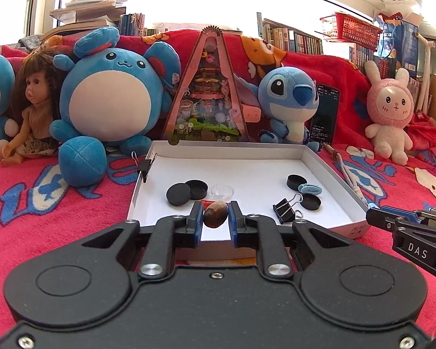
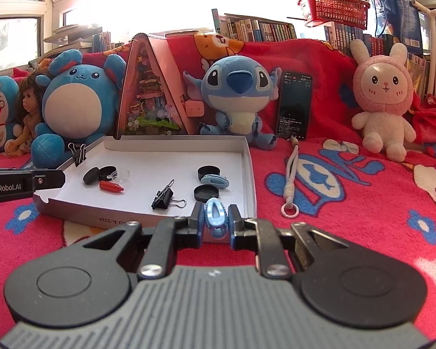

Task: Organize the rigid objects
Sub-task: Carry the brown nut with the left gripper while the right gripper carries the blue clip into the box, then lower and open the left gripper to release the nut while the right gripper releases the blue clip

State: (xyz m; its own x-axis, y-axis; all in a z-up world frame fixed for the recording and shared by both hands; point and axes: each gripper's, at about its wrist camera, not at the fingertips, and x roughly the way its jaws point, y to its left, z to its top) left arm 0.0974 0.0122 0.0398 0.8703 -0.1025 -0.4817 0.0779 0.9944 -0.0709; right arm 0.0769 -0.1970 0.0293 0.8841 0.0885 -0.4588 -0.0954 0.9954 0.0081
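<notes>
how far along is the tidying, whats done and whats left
Done: caps, a loose binder clip, a red piece and a blue clip lie in the white box. In hand: left gripper holds a brown stone, right gripper another blue clip. Left: placing both.

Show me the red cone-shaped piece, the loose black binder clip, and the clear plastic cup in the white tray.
red cone-shaped piece point(image 2: 111, 187), right wrist view, mid-body.
loose black binder clip point(image 2: 162, 198), right wrist view, black body.
clear plastic cup point(image 1: 221, 192), left wrist view, its centre.
</notes>
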